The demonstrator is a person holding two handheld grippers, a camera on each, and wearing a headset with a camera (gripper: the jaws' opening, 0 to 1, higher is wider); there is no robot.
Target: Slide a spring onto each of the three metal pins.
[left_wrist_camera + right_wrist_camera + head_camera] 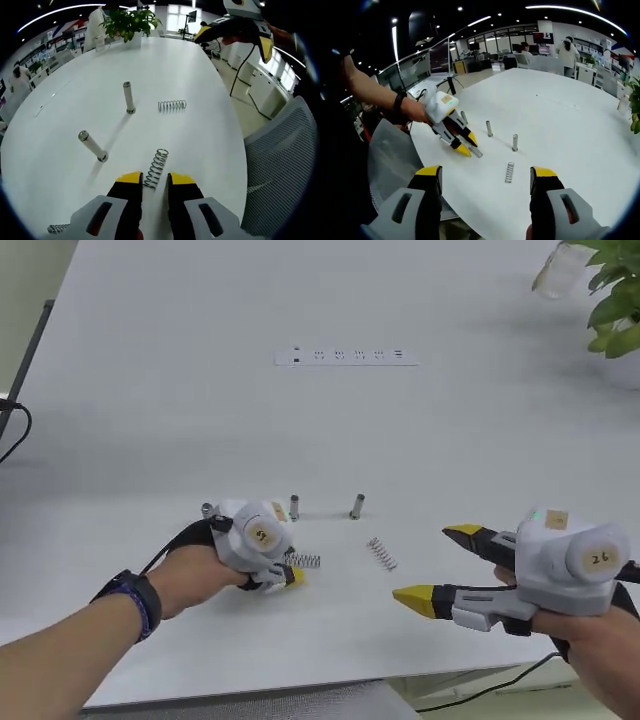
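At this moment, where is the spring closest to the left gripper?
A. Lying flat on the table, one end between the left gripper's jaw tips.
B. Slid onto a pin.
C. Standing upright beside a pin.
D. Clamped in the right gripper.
A: in the left gripper view the spring lies flat on the table, its near end between the tips of the left gripper.

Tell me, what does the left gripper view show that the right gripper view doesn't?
Left gripper view: a third spring by its bottom-left edge, and the right gripper held open in the air. Right gripper view: the left gripper seen from outside, the wristband on the arm holding it, and a third pin just behind it. Both: the white table, two pins, a loose spring, and another spring at the left gripper's tips.
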